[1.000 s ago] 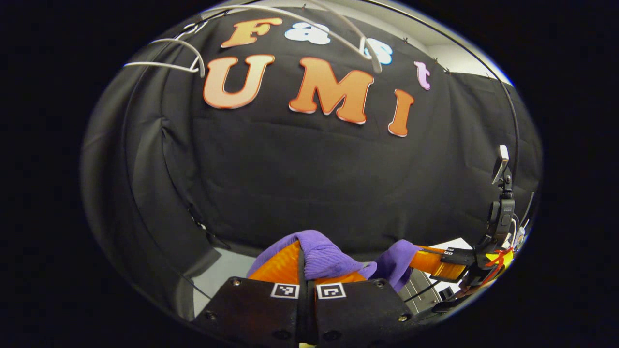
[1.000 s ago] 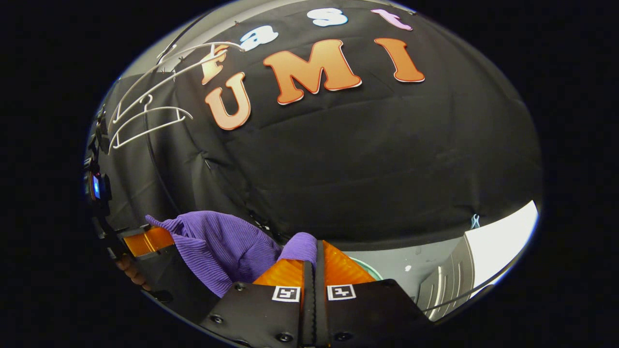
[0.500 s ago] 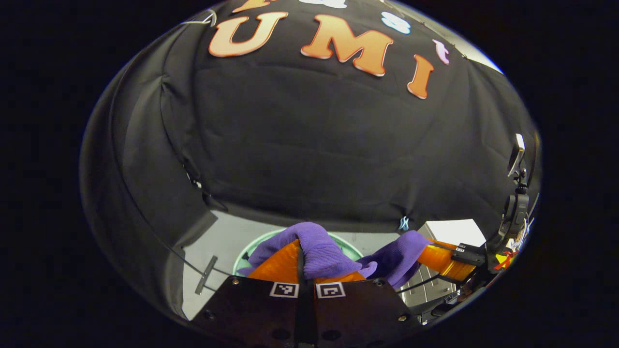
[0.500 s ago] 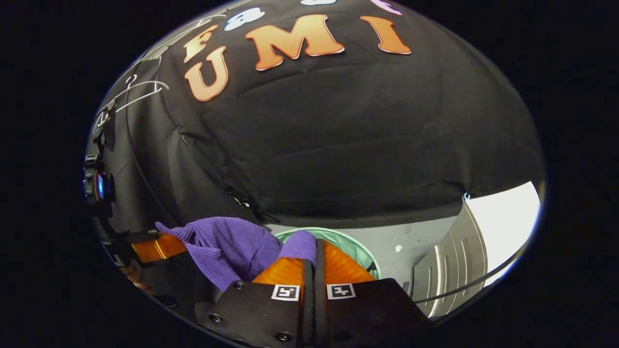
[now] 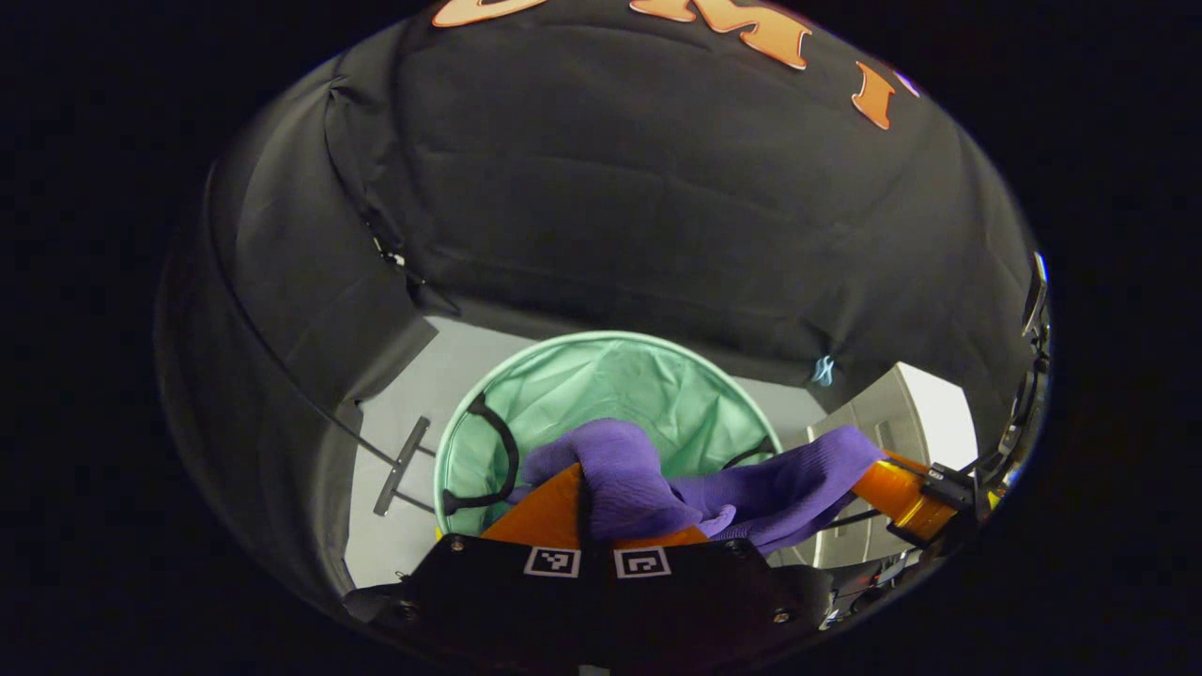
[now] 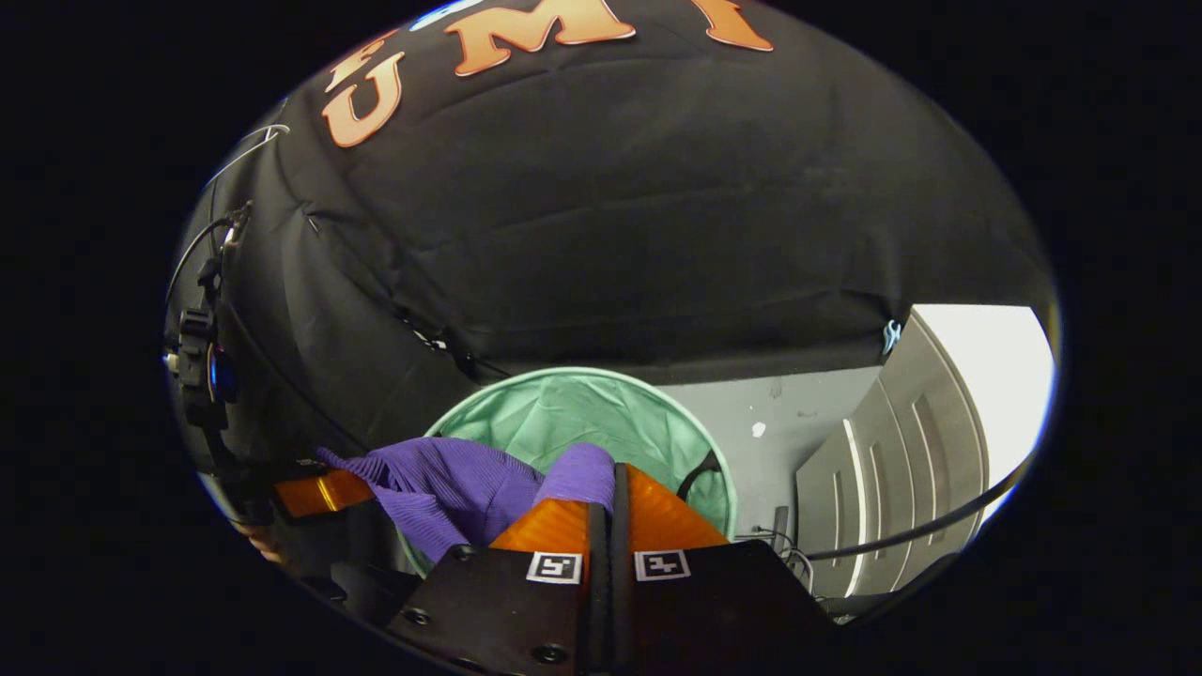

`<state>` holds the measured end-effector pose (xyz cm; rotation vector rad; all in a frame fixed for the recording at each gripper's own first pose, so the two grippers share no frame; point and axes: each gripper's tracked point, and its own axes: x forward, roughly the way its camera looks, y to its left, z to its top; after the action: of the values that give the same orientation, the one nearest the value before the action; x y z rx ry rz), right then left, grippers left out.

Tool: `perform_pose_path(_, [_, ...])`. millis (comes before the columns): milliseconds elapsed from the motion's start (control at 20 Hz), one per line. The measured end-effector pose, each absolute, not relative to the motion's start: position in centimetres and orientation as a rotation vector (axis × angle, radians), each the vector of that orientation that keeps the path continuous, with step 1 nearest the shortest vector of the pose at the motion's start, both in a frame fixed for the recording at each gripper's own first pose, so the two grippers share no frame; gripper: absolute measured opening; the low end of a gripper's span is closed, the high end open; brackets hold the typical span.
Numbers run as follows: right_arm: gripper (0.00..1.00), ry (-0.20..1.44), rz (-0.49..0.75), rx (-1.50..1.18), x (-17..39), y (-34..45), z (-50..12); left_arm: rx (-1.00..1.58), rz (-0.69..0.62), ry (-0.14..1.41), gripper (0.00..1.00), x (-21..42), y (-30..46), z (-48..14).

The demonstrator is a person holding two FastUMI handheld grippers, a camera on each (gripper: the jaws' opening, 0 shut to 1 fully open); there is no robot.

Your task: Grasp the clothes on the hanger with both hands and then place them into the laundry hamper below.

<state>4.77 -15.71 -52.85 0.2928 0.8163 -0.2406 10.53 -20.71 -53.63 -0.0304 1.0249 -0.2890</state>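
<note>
I am holding the purple ribbed knit garment (image 5: 639,479) clamped in both the left gripper (image 5: 587,502) and right gripper (image 6: 610,488), stretched between them directly above the round mint-green fabric laundry hamper (image 5: 601,376).

The purple garment (image 6: 451,483) is pinched by the right tongs (image 6: 606,474) and the left tongs (image 6: 315,490) above the green hamper (image 6: 601,413).
</note>
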Motion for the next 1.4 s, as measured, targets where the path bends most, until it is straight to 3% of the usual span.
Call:
perform_pose_path(600, [0.08,0.977,-0.29,0.299,2.2,-16.5,-61.0,0.047,-0.28,1.212,0.01,7.5,-21.0,-60.4])
perform_pose_path(850, [0.12,1.011,-0.324,0.319,1.5,-16.6,-62.1,0.017,-0.266,1.226,0.11,7.0,-20.8,-60.4])
perform_pose_path(900, [0.12,1.018,-0.329,0.326,1.3,-16.6,-62.2,0.015,-0.262,1.219,0.02,7.2,-20.7,-60.1])
perform_pose_path(1000, [0.14,1.034,-0.332,0.32,0.9,-16.6,-62.3,0.027,-0.264,1.202,0.24,7.6,-20.5,-59.5])
perform_pose_path(1050, [0.14,1.034,-0.332,0.314,0.7,-16.5,-62.1,0.032,-0.26,1.193,0.41,7.7,-20.4,-59.3])
perform_pose_path(1150, [0.51,1.012,-0.326,0.314,1.1,-16.2,-61.2,0.034,-0.24,1.176,0.74,7.7,-19.8,-58.5])
perform_pose_path(1200, [0.56,1.0,-0.329,0.309,1.3,-16.3,-60.6,0.029,-0.239,1.169,0.9,7.6,-19.8,-58.1])
perform_pose_path(1250, [0.75,0.988,-0.325,0.31,1.4,-16.3,-59.9,0.032,-0.238,1.16,0.87,7.6,-19.7,-57.5])
perform_pose_path(1400, [1.0,0.959,-0.33,0.304,1.3,-16.3,-58.0,0.037,-0.238,1.114,0.89,7.8,-19.4,-55.3])
